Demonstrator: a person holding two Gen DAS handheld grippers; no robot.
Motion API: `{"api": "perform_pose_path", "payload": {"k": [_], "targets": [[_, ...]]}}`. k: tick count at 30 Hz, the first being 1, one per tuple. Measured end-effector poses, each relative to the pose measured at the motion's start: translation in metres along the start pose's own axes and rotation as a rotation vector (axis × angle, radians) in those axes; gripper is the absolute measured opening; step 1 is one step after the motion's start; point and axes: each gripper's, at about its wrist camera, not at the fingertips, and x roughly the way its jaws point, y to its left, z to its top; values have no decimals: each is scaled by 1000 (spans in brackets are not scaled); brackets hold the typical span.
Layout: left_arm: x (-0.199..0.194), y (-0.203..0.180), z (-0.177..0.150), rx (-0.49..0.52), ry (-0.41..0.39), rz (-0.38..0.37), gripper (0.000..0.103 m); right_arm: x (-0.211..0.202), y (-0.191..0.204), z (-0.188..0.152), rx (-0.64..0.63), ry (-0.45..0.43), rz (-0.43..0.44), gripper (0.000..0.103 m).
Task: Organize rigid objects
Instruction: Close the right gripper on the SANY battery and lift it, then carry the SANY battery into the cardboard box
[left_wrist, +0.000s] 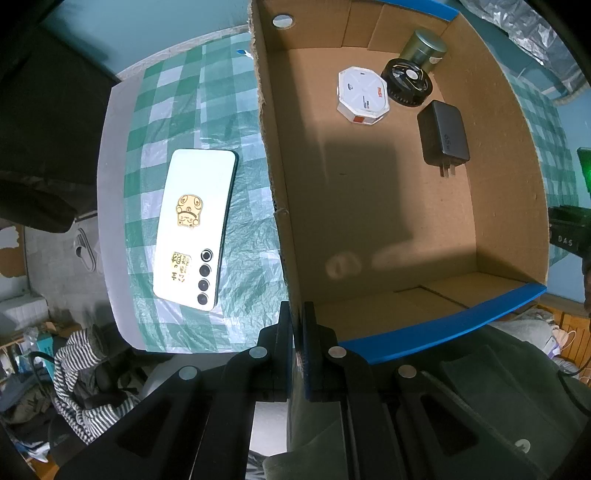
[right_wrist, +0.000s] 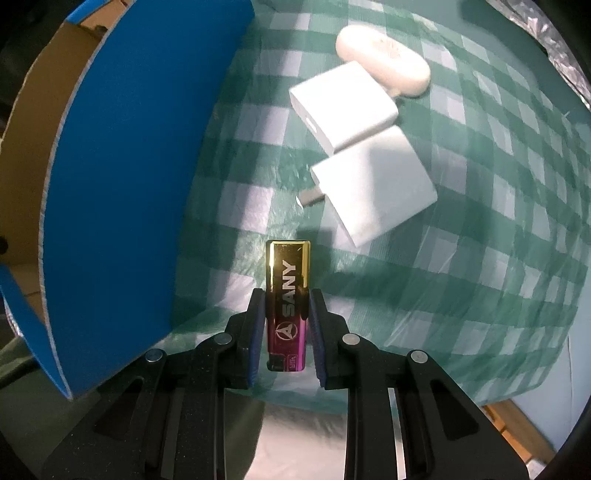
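Right gripper (right_wrist: 287, 317) is clamping the SANY lighter (right_wrist: 287, 295); left gripper (left_wrist: 294, 325) is pinching the cardboard box (left_wrist: 509, 206) wall. I'd be lifting it over the blue rim on the left.

The worktop (left_wrist: 177, 110) wears a green-and-white checked plastic cloth (right_wrist: 480, 277); in the left wrist view a white phone (left_wrist: 195, 225) lies face down at centre left, gold stickers on its back, just beside the open cardboard box (left_wrist: 509, 155) that fills the right of the frame; in the right wrist view two white chargers (right_wrist: 343, 107) (right_wrist: 376, 184) lie touching at upper centre, a white oval case (right_wrist: 384, 61) against the upper one; the box's blue outer wall stands at left.
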Motion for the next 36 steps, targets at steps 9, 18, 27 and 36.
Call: {"api": "perform_pose_path", "payload": {"k": [9, 18, 27, 36], "targets": [[-1, 0, 0, -1, -1, -2, 4, -27, 2, 14, -13, -16, 10, 22], [-2, 2, 5, -9, 2, -7, 4, -38, -20, 7, -23, -34, 20, 22], [-2, 3, 7, -11, 1, -6, 4, -75, -11, 16, -72, -86, 41, 22], [-2, 4, 8, -23, 2, -12, 4, -114, 23, 38, -164, -138, 61, 22]]}}
